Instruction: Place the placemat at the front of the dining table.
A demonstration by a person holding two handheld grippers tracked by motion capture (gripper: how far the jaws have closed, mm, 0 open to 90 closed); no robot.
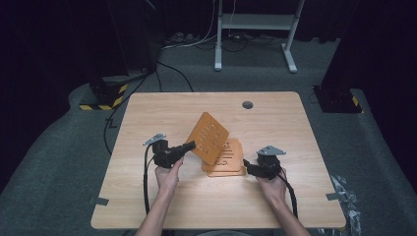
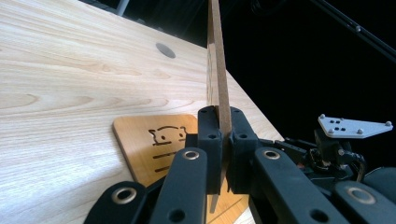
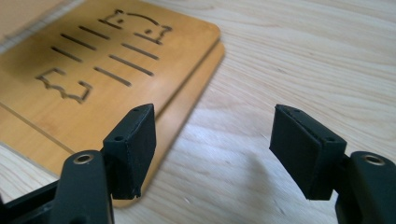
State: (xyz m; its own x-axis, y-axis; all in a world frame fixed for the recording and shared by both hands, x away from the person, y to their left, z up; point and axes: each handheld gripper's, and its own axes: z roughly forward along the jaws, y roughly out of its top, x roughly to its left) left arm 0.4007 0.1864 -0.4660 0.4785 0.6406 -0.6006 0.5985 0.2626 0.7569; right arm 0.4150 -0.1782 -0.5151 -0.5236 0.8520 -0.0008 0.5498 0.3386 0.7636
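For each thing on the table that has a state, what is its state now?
Left claw: shut on the lifted board, gripping its edge.
Right claw: open, holding nothing, beside the stack.
Lifted board: raised and tilted, above the stack.
Stack of boards: lying flat on the table, edges slightly offset.

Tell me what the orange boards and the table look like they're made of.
Lifted board: likely thin fibreboard; its cut edge is dull brown, its face smooth orange. Stacked boards: same look, with cut-through slots. Table: pale wood grain, probably a laminate.
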